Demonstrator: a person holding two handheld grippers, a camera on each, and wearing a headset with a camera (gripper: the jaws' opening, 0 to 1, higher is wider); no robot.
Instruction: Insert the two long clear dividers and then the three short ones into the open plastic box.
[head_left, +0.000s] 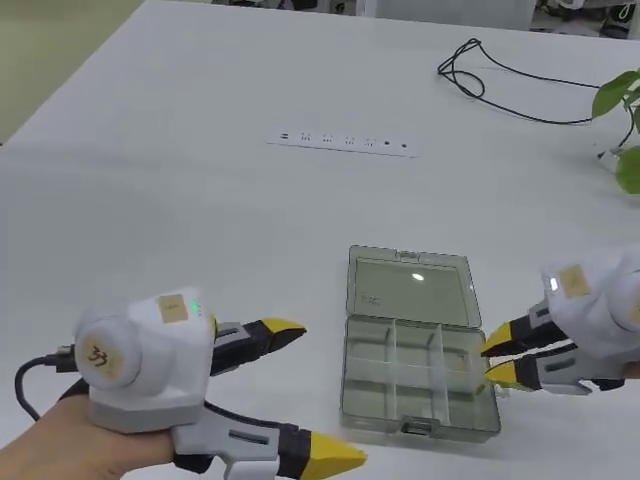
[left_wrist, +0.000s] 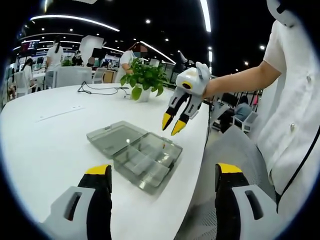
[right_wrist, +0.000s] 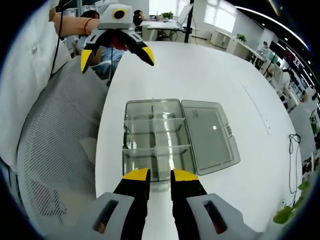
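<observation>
The plastic box (head_left: 372, 395) looked smoky grey and see-through. It lay open on the white table (head_left: 150, 220), w/ its lid (head_left: 410, 285) folded flat on the far side of the base and a small latch (head_left: 415, 427) on the near front wall. Inside the base we saw clear dividers (right_wrist: 152, 122) standing upright. Long ones ran along the box and short ones crossed betw. them, so the tray was split into a grid of compartments. We couldn't get an exact count of the pieces, as clear plastic against grey was hard to read.

The box sat towards the right of the head view, nearer the right gripper (head_left: 497, 360) than the left gripper (head_left: 312, 395). The right gripper's yellow tips were narrow, w/ a slim gap and nothing betw. them, and sat just beside the box's right wall near the front corner. We couldn't tell if they touched it. The left gripper's claw was spread wide, holding nothing, and well apart from the box on its left.

Farther back on the table lay a white power strip (head_left: 343, 141), a looped black cable (head_left: 480, 75) and a leafy plant (head_left: 625, 110) at the right edge
</observation>
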